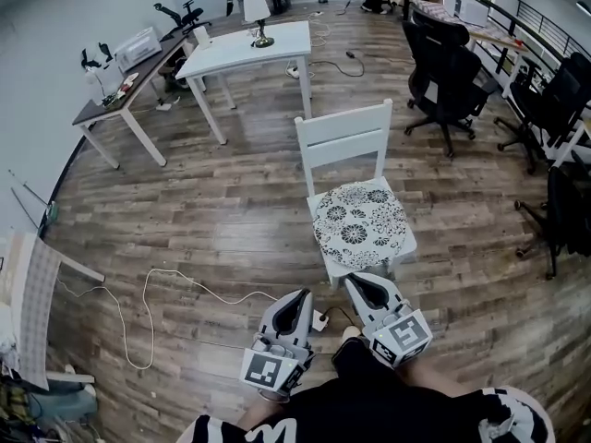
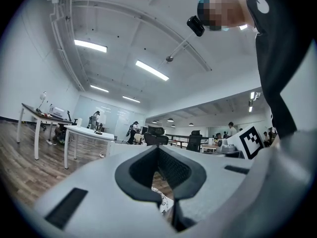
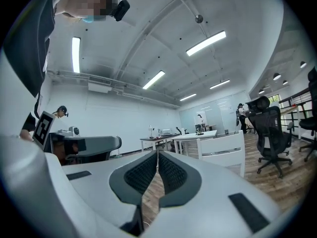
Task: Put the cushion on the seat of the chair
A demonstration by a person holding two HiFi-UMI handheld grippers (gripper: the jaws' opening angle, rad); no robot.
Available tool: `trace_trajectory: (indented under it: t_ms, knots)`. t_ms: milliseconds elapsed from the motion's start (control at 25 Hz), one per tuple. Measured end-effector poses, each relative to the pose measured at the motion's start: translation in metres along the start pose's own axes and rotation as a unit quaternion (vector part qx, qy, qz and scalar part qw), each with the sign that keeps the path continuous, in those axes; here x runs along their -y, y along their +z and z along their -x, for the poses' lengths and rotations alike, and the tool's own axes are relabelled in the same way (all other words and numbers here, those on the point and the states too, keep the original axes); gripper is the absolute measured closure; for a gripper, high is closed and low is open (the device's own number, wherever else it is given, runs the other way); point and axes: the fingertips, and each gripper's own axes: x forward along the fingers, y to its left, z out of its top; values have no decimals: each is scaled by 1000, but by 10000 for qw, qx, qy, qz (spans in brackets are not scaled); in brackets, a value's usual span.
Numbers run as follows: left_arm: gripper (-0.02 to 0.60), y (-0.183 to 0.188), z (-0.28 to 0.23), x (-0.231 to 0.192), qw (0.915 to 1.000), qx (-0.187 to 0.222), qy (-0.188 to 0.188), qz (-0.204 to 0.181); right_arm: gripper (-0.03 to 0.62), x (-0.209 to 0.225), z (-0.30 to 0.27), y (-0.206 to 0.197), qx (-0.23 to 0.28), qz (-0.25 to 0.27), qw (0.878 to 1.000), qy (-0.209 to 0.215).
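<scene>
A round cushion [image 1: 358, 221] with a black-and-white flower print lies flat on the seat of the white wooden chair [image 1: 343, 135]. Both grippers hover just in front of the seat's near edge, close to the person's body, and point level toward the chair. My left gripper [image 1: 303, 295] [image 2: 157, 148] is shut with nothing between its pads; a sliver of the cushion [image 2: 161, 201] shows below its jaws. My right gripper [image 1: 355, 281] [image 3: 157, 154] is shut and empty too, with the chair's backrest [image 3: 220, 145] just right of its tips.
A white table [image 1: 245, 49] with a lamp [image 1: 259, 17] stands behind the chair, and a dark desk [image 1: 125, 86] is at the far left. Black office chairs [image 1: 448, 67] stand to the right. A white cable [image 1: 148, 293] loops over the wooden floor at the left.
</scene>
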Motion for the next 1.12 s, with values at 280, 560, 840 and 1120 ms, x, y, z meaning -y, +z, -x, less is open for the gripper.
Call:
trace_trajectory:
  t_ms: [280, 560, 840, 1120]
  knots:
    - [575, 5, 67, 18, 10000, 31, -75, -45, 568, -61, 32, -4, 115, 84, 9999, -27]
    - [575, 7, 123, 44, 9997, 39, -218, -34, 568, -115, 71, -3, 150, 200, 9996, -104]
    - [575, 13, 150, 68, 9992, 126, -388, -38, 568, -140, 102, 0, 209, 299, 9991, -218]
    - [575, 14, 160, 96, 9980, 161, -597, -112, 568, -148, 133, 4, 321, 339, 9982, -367]
